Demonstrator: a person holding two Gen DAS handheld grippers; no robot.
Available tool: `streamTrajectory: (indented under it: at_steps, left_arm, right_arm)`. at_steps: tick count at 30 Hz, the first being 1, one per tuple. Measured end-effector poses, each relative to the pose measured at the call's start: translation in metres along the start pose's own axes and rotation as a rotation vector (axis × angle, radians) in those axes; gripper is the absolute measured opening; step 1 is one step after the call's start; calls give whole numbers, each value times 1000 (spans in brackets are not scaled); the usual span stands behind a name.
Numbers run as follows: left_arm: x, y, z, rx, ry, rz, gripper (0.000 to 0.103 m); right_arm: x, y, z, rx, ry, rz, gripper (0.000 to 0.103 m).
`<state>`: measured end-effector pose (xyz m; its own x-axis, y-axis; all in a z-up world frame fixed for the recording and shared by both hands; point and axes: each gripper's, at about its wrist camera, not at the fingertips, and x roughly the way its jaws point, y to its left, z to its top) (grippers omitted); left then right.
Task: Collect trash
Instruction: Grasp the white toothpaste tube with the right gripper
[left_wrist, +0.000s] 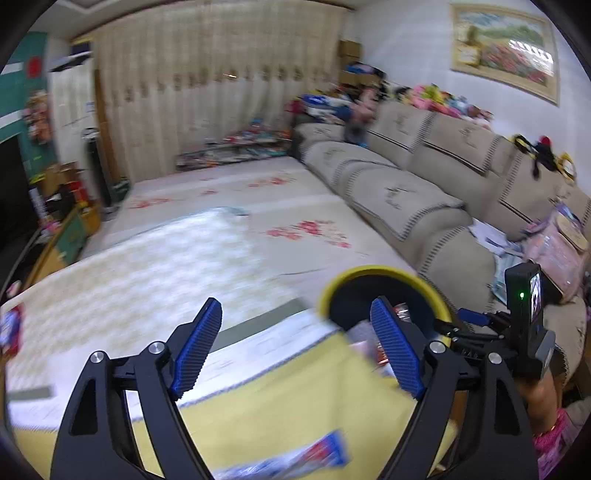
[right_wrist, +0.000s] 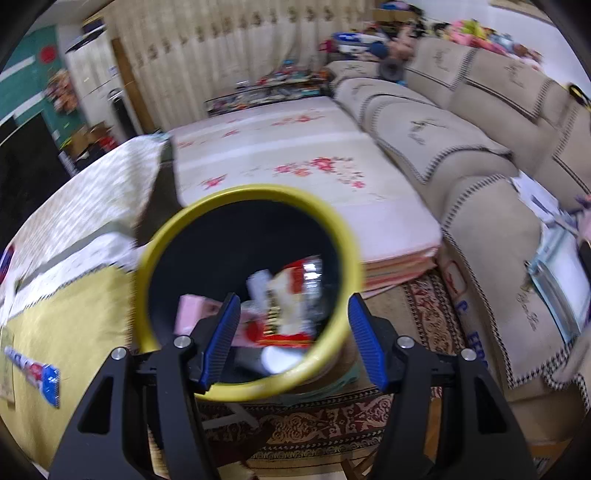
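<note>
A bin with a yellow rim (right_wrist: 155, 236) and a black inside holds several wrappers, one red and white (right_wrist: 291, 291), one pink (right_wrist: 192, 310). My right gripper (right_wrist: 293, 301) grips the bin's near right rim, one finger inside and the other against the outer wall. My left gripper (left_wrist: 295, 310) stands open and empty over the yellow tablecloth (left_wrist: 295, 398), just left of the bin (left_wrist: 369, 271). A blue, red and white wrapper (left_wrist: 291, 461) lies on the cloth below the left gripper; the right wrist view has this wrapper (right_wrist: 33, 369) at its far left.
A beige sofa (left_wrist: 406, 199) runs along the right, with papers and bags on its near seat. Floral mats (left_wrist: 229, 206) cover the floor, and a patterned rug (right_wrist: 332, 432) lies below the bin. A red and blue packet (left_wrist: 11, 328) lies at the left edge. A hand (left_wrist: 543, 395) holds the right gripper.
</note>
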<state>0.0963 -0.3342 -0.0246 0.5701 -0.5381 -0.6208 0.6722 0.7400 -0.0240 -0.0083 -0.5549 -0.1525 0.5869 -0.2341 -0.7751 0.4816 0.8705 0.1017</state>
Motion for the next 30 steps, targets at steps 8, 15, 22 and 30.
streamTrajectory:
  at_steps: [8,15,22,30]
  left_arm:
    - [-85,112,-66,-152,-31,226,84]
    - [-113,161,-106,-247,-35,257,84]
    - [-118,156,-115,-240,-39,252,84]
    - [-119,155,-107,-247,-44,270,84]
  right_arm:
    - [-24,107,-17,-241,8,175,58]
    - [-59,207,-56,-546,-48,303,69]
    - [-39,248,-69,-694,-48,233,70]
    - [-7,227,-19,-500,-2,267,70]
